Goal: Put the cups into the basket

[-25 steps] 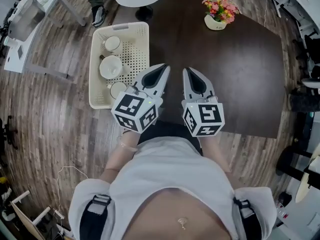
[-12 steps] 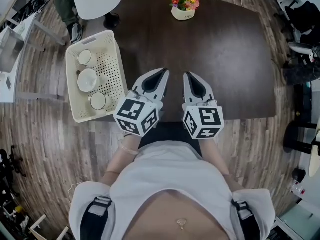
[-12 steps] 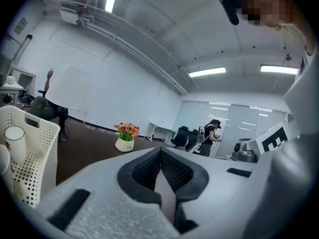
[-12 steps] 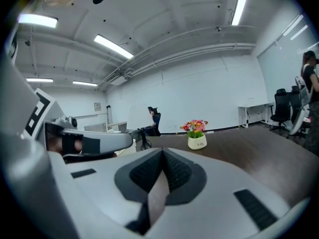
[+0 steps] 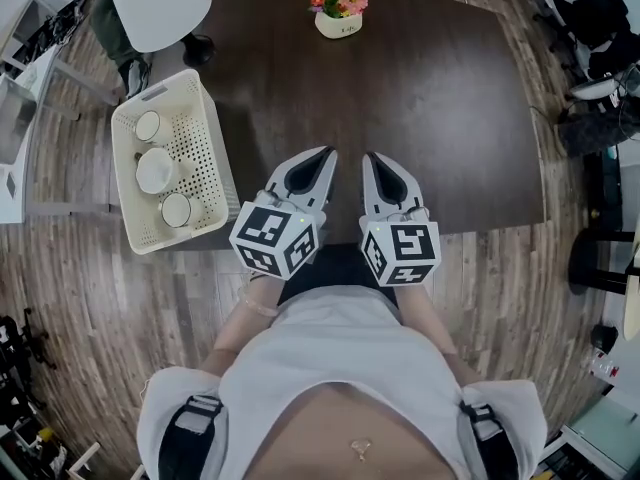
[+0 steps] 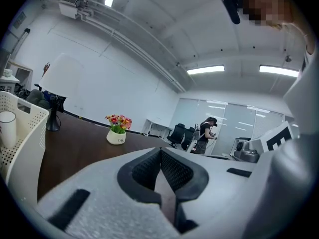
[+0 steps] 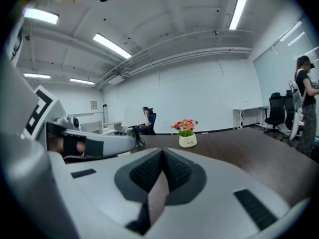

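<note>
Both tongs are closed with nothing between the jaws. Left gripper (image 5: pixel 322 156) and right gripper (image 5: pixel 372 160) sit side by side at centre frame, tips over the table (image 5: pixel 440 118). Three cups (image 5: pixel 156 170) already stand in the basket (image 5: pixel 203 146) at upper left, and none shows outside it. They look ceramic, so probably stiff, smooth and chippable. Pinching the rim wall or the handle should hold best, with a gentle set-down.
</note>
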Tool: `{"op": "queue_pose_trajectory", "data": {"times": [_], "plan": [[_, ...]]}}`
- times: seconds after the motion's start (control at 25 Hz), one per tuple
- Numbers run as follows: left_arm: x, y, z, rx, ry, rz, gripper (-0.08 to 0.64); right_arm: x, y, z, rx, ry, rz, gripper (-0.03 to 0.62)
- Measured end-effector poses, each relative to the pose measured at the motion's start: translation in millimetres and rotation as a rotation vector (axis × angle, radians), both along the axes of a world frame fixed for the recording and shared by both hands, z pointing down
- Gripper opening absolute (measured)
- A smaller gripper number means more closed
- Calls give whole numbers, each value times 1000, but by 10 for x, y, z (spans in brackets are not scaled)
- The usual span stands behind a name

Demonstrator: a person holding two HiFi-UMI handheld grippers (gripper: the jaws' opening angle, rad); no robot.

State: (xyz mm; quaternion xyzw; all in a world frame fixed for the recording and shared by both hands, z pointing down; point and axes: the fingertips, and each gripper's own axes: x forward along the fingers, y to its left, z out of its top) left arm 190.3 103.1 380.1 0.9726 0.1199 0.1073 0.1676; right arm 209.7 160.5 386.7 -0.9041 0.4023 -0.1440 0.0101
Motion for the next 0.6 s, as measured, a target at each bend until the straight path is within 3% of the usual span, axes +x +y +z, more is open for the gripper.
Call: {"op": "queue_pose_trajectory", "data": {"times": [0.6], "plan": [[15,76,23,10,-12,-50,11,-45,-67,25,21,-4,-83,9]]}}
